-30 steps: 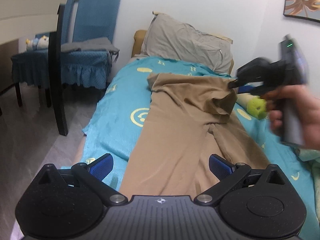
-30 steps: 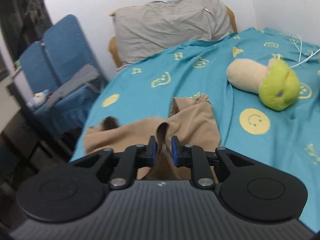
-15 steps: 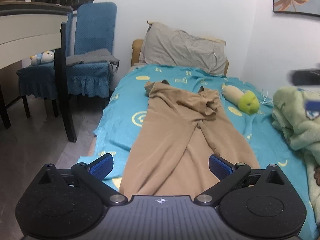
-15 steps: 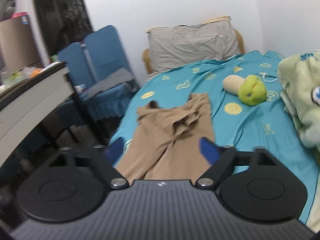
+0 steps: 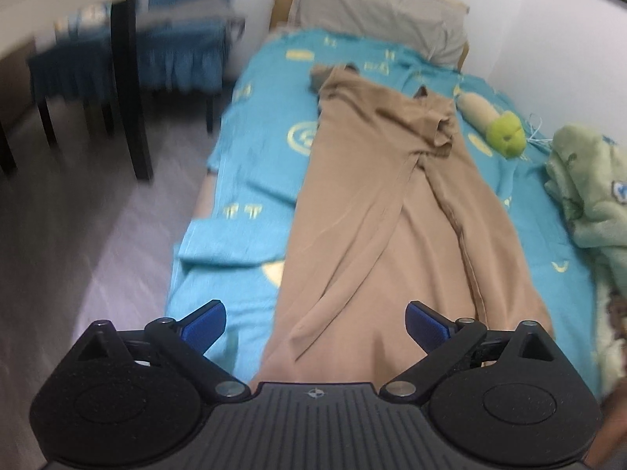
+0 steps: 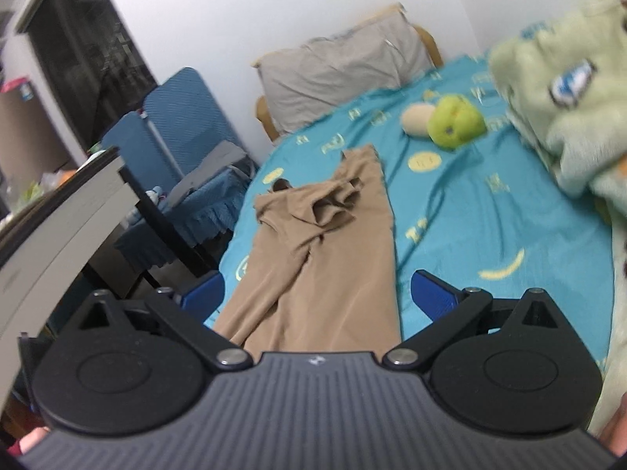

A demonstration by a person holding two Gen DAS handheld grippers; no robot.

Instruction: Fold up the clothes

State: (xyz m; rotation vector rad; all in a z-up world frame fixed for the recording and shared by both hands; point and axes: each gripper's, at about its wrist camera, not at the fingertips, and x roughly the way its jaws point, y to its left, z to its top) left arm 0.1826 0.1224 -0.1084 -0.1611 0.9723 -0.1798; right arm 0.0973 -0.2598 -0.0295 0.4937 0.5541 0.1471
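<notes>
Tan trousers point(image 5: 372, 215) lie lengthwise on the turquoise bed sheet point(image 5: 254, 117), legs crossing near the crotch and the waistband bunched at the far end. My left gripper point(image 5: 315, 323) hangs open over the trouser hems at the foot of the bed, nothing between its blue pads. In the right wrist view the trousers point(image 6: 325, 258) stretch away from my right gripper point(image 6: 317, 293). Its jaws are opening wide above the near leg ends, and no cloth sits between its pads. The sheet point(image 6: 470, 215) shows to the right.
A grey pillow point(image 5: 376, 4) leans at the headboard. A green and beige plush toy point(image 5: 505, 135) and a crumpled pale green blanket point(image 5: 588, 188) lie right of the trousers. Blue chairs point(image 5: 176, 51) and a dark table leg point(image 5: 131, 78) stand on the floor to the left.
My right gripper let go of the trouser waistband, opened wide and pulled back toward the foot of the bed. The left gripper tilted downward over the hems and stayed open.
</notes>
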